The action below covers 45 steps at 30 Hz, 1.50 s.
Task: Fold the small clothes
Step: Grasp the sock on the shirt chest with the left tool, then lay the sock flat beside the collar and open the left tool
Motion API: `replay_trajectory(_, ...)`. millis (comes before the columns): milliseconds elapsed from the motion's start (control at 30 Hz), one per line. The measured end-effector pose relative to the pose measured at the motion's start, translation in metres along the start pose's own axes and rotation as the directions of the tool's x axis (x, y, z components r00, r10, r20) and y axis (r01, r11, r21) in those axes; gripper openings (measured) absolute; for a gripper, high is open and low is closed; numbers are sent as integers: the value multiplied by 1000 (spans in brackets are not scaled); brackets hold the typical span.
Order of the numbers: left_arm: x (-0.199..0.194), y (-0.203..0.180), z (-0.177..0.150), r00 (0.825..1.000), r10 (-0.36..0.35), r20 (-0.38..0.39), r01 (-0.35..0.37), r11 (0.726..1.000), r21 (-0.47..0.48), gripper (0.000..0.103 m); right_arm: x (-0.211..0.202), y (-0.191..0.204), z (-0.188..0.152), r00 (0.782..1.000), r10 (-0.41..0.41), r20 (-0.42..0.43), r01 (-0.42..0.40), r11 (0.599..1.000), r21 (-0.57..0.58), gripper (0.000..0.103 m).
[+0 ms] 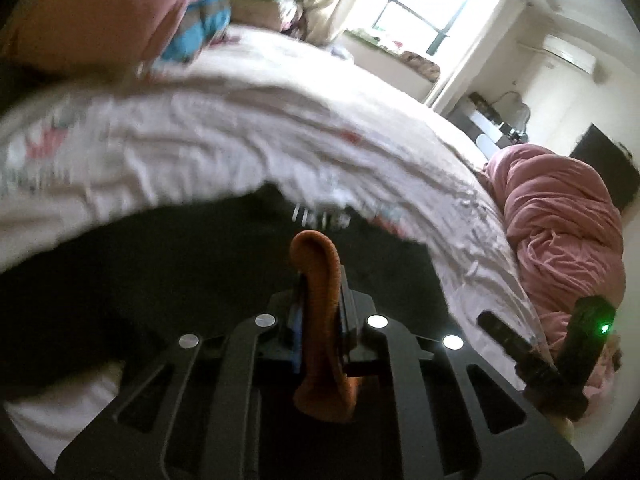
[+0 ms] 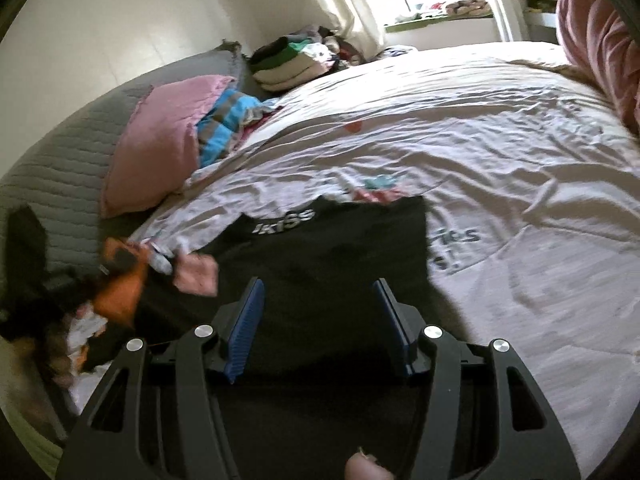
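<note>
The left claw (image 1: 320,276) is clamped tight on an orange cloth (image 1: 320,320), a narrow ribbed strip that runs up between its jaws and curls over at the tip. In the right wrist view that same claw (image 2: 120,264) shows as a blur at the left edge, the orange cloth (image 2: 124,292) bunched with pink and white small pieces just beside it.

The right claw (image 2: 318,320) stands half open and holds nothing. It hovers above a black garment (image 2: 328,256) that lies fairly flat on the bed (image 2: 520,168), with white lettering near its far edge.

The risk, as I judge it, sits with the left grip: only a thin edge of the orange cloth is caught, so a quick lift could let it slip out, or drag the pink and white scraps along. The right claw, closing now, could pinch the black garment together with the bedsheet under it.
</note>
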<state>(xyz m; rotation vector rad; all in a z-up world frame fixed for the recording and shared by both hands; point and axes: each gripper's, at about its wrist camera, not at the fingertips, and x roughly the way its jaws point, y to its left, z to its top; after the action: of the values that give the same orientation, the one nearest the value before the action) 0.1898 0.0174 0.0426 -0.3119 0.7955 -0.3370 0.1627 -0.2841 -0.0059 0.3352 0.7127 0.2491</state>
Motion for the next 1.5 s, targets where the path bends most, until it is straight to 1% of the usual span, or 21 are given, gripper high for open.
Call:
replay_trajectory(33, -1, -3, 4, 1000, 12, 14, -12, 1000, 16, 6, 2, 0, 1, 1000, -21, -1, 21, 1000, -4, 55)
replay_trajectory(133, -1, -1, 4, 996, 73, 42, -75, 996, 52, 4, 12, -2, 0, 991, -133, -19, 131, 990, -49, 55)
replay_trajectory(167, 3, 3, 3, 995, 94, 38, -95, 994, 53, 1, 19, -2, -1, 984, -174, -32, 171, 982, -77, 55)
replay_trajectory(233, 16, 20, -3, 994, 104, -15, -104, 994, 19, 1, 29, -3, -3, 971, -231, -58, 224, 969, -103, 55)
replay_trajectory(300, 31, 37, -12, 989, 134, -55, -135, 991, -9, 1, 39, -5, -6, 964, -253, -85, 243, 963, -115, 55)
replay_trajectory(433, 39, 60, -23, 985, 150, -86, -155, 986, -55, 1, 54, -13, -8, 953, -272, -130, 262, 961, -92, 55)
replay_trajectory(600, 42, 79, -34, 982, 159, -105, -168, 982, -87, 1, 62, -18, -8, 940, -310, -141, 300, 950, -88, 55)
replay_trajectory(733, 37, 86, -36, 981, 171, -95, -180, 978, -101, 3, 62, -19, -12, 926, -354, -130, 342, 934, -104, 55)
replay_trajectory(800, 29, 87, -36, 976, 206, -68, -212, 973, -96, 3, 57, -12, -12, 939, -326, -107, 313, 942, -117, 55)
replay_trajectory(833, 24, 87, -35, 975, 216, -54, -221, 971, -95, 3, 54, -6, -13, 950, -298, -94, 285, 950, -131, 57)
replay_trajectory(867, 20, 86, -34, 974, 224, -40, -227, 969, -95, 3, 53, 1, -14, 958, -272, -91, 257, 955, -149, 58)
replay_trajectory(933, 12, 82, -30, 974, 226, -12, -226, 970, -88, 3, 51, 14, -14, 966, -243, -86, 224, 957, -182, 59)
replay_trajectory(967, 10, 79, -29, 975, 222, -6, -222, 972, -81, 3, 52, 22, -15, 971, -223, -88, 202, 958, -203, 59)
replay_trajectory(1067, 16, 67, -31, 987, 157, -37, -159, 985, -65, 5, 55, 38, -18, 978, -178, -113, 147, 960, -240, 59)
replay_trajectory(1100, 22, 61, -34, 988, 143, -60, -146, 988, -49, 9, 58, 42, -19, 977, -172, -123, 137, 959, -246, 60)
replay_trajectory(1200, 37, 54, -44, 983, 149, -110, -151, 988, -11, 16, 65, 48, -24, 974, -163, -156, 118, 958, -261, 60)
replay_trajectory(1300, 52, 58, -57, 967, 184, -175, -186, 983, 3, 23, 71, 45, -28, 964, -185, -190, 132, 957, -260, 61)
replay_trajectory(1367, 57, 64, -65, 960, 197, -199, -200, 980, 2, 24, 76, 36, -30, 953, -209, -221, 156, 960, -235, 61)
replay_trajectory(1433, 58, 68, -67, 962, 185, -200, -191, 981, -12, 25, 82, 26, -33, 939, -229, -256, 179, 962, -205, 61)
replay_trajectory(1467, 57, 70, -67, 964, 176, -200, -184, 983, -23, 25, 84, 20, -35, 936, -225, -272, 180, 967, -182, 61)
replay_trajectory(1500, 56, 71, -67, 965, 168, -200, -178, 983, -33, 25, 85, 17, -36, 938, -213, -275, 172, 971, -165, 61)
